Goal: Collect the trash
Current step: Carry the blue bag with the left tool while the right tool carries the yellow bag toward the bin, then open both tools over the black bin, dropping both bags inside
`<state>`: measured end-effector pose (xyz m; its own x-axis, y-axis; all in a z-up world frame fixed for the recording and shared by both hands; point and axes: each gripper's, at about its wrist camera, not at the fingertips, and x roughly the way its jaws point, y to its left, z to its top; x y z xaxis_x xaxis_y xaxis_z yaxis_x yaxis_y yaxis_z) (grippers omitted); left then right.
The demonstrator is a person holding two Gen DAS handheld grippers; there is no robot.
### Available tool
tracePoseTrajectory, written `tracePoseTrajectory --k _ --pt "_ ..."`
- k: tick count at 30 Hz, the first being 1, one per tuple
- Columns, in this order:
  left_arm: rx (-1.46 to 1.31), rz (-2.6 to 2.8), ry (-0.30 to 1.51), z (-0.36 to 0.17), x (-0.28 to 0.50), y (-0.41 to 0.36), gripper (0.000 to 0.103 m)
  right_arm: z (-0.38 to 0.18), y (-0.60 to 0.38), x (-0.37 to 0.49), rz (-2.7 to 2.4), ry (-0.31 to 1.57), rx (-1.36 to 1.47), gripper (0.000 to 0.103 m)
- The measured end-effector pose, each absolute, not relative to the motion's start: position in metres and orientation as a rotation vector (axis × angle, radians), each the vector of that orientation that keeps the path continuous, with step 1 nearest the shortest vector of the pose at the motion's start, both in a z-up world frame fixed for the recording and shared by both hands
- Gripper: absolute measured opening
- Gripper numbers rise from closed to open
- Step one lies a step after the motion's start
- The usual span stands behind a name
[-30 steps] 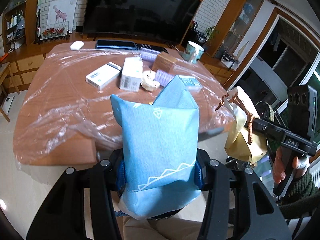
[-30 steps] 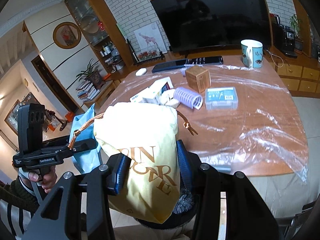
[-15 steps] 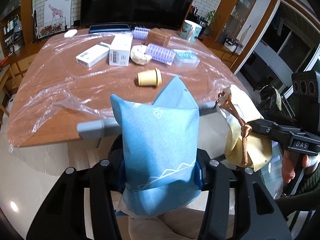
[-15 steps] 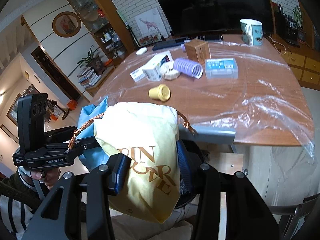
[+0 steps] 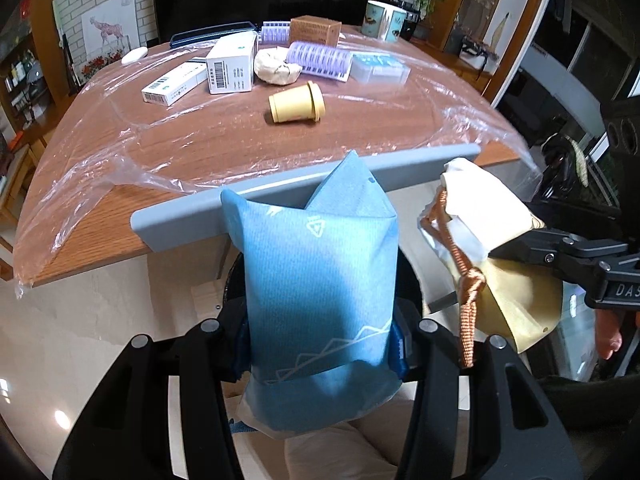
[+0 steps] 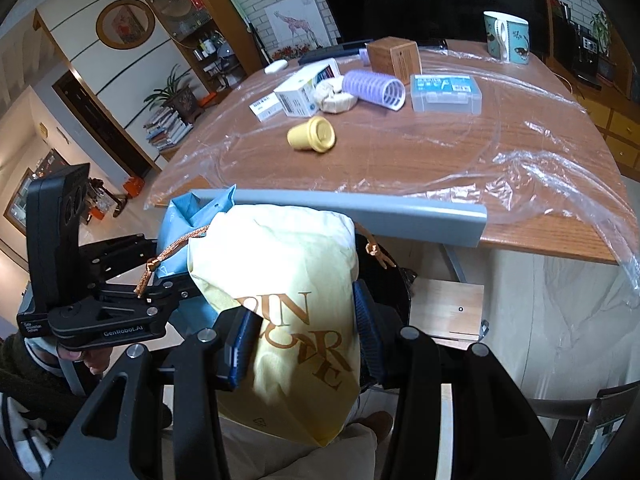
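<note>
My left gripper (image 5: 320, 344) is shut on a blue paper bag (image 5: 320, 292) and holds it in front of the table's near edge. My right gripper (image 6: 302, 340) is shut on a yellow drawstring bag (image 6: 288, 304) with brown lettering; it also shows at the right of the left wrist view (image 5: 492, 248). A yellow paper cup (image 5: 297, 103) lies on its side on the plastic-covered table (image 5: 200, 140), also seen in the right wrist view (image 6: 312, 135). A crumpled beige wad (image 5: 276, 66) lies among the boxes.
White boxes (image 5: 232, 64), a purple hair roller (image 5: 320, 60), a clear plastic case (image 6: 446, 93), a wooden box (image 6: 394, 56) and a mug (image 6: 506, 38) stand farther back. A grey bar (image 5: 280, 196) runs along the table's near edge. A black bin rim (image 6: 396, 280) sits below the bags.
Both grippers, with their bags, have dropped and pulled back from the table. The grey bar and the yellow cup have come into view beyond the bags.
</note>
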<state>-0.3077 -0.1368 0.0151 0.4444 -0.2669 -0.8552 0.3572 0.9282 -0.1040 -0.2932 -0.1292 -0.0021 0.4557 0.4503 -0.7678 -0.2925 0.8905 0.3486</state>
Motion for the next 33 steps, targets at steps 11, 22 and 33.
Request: tracePoseTrajectory --k 11,22,33 --pt "0.176 -0.332 1.057 -0.005 -0.304 -0.145 0.052 -0.027 -0.121 -0.283 0.420 1.035 0.165 0.045" --pt "0.218 -0.305 1.072 -0.022 -0.298 -0.146 0.052 -0.044 -0.112 -0.274 0.377 1.058 0.152 0.045" --pt "0.244 -0.299 1.095 -0.037 -0.296 -0.149 0.052 -0.061 -0.108 -0.264 0.349 1.087 0.161 0.045"
